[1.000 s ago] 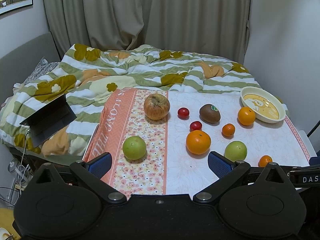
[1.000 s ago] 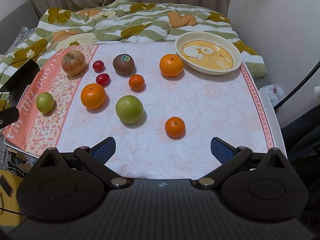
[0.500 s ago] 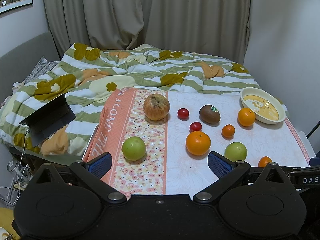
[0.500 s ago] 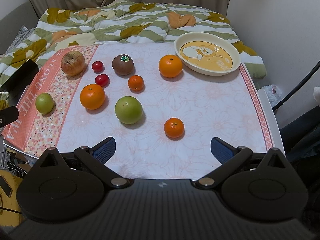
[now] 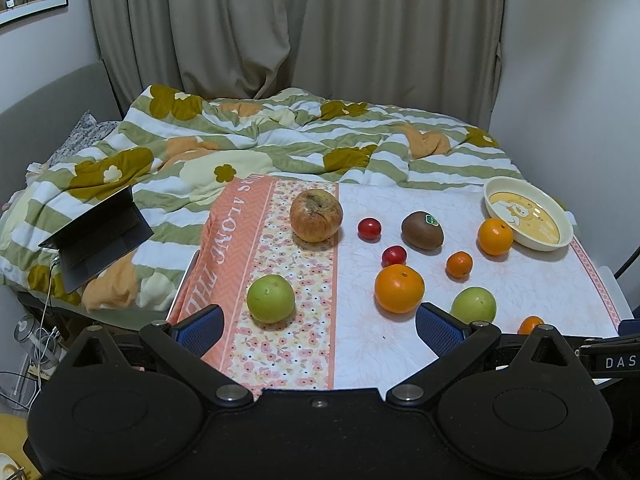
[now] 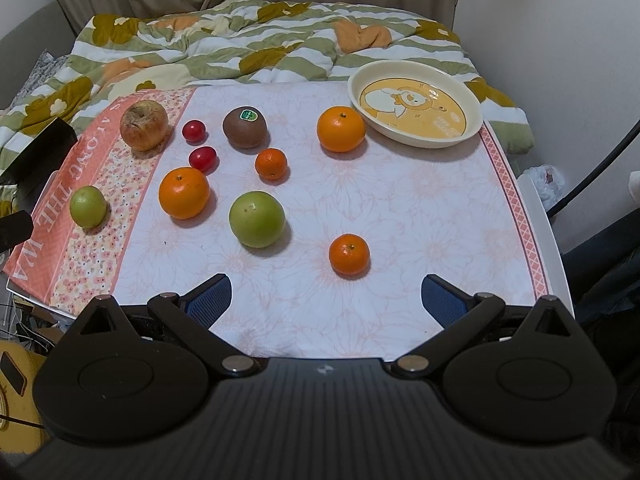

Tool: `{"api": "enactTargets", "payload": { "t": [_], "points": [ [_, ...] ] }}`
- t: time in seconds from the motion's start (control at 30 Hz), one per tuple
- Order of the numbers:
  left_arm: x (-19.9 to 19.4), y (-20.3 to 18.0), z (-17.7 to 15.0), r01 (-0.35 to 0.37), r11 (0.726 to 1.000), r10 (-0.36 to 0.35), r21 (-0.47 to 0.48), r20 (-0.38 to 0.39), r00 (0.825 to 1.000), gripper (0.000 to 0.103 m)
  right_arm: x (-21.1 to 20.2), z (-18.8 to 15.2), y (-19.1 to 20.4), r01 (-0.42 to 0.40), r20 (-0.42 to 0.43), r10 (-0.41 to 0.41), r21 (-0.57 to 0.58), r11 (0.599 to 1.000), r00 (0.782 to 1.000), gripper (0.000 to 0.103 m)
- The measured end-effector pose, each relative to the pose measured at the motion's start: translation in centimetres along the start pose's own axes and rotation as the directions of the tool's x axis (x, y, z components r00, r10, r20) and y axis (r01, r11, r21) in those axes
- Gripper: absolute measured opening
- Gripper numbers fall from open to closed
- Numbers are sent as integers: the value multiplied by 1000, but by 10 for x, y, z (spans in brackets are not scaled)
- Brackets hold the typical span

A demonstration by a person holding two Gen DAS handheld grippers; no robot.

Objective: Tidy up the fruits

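Ten fruits lie scattered on the bench, the dish empty; my right hand-held gripper, spread wide, should straddle the nearest mandarin squarely before closing gently.

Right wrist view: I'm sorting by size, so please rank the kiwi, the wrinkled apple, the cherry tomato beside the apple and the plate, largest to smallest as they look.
1. Plate
2. Wrinkled apple
3. Kiwi, close to the apple, slightly smaller
4. Cherry tomato
All sit similarly far back, so nearness barely skews this.
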State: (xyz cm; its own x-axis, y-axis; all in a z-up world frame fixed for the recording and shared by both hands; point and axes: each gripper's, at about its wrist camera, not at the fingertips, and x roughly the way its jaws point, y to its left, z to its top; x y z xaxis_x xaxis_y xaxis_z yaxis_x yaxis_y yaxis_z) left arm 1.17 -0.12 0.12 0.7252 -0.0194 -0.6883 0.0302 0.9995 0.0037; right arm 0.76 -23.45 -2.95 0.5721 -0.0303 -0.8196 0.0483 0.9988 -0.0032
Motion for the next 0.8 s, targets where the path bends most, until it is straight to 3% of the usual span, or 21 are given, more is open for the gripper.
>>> {"api": "enactTargets", "payload": {
  "t": [0.8],
  "points": [
    [10,14,10,-5,1000,5,-21,-13,1000,103,-2,7,12,-24,-2,24,-21,999,1000,103]
  ]
}}
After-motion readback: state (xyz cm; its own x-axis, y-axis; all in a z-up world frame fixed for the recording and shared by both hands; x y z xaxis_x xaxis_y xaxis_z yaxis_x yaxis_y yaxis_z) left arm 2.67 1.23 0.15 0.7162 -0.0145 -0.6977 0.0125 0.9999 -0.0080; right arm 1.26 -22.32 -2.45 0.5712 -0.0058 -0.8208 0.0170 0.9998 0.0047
